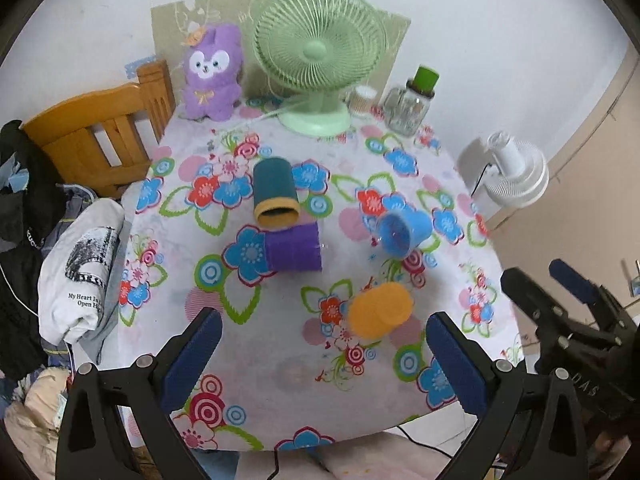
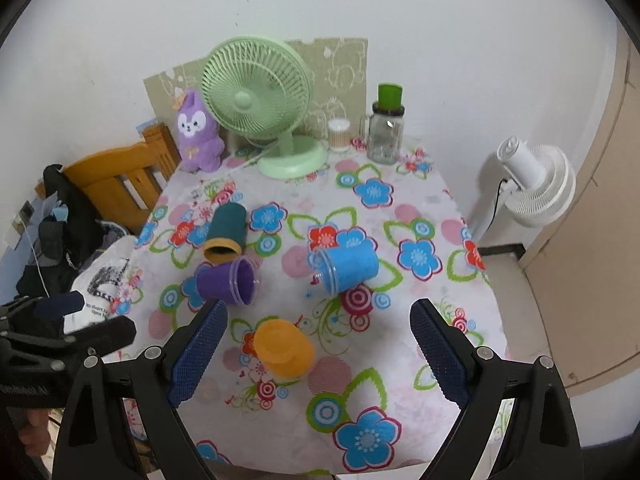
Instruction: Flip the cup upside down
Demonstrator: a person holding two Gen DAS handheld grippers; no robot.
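Currently four cups are seen lying on their sides on the flowered desk [image 2: 424, 200]: teal cup [image 2: 226, 232], purple cup [image 2: 228, 282], orange cup [image 2: 284, 348], blue cup [image 2: 348, 266]. Left claw [image 1: 324, 360] and right claw [image 2: 318, 354] are held open, empty.

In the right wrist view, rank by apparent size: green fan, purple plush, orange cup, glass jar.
1. green fan
2. purple plush
3. orange cup and glass jar: alike; the cup sits nearer, so unranked.
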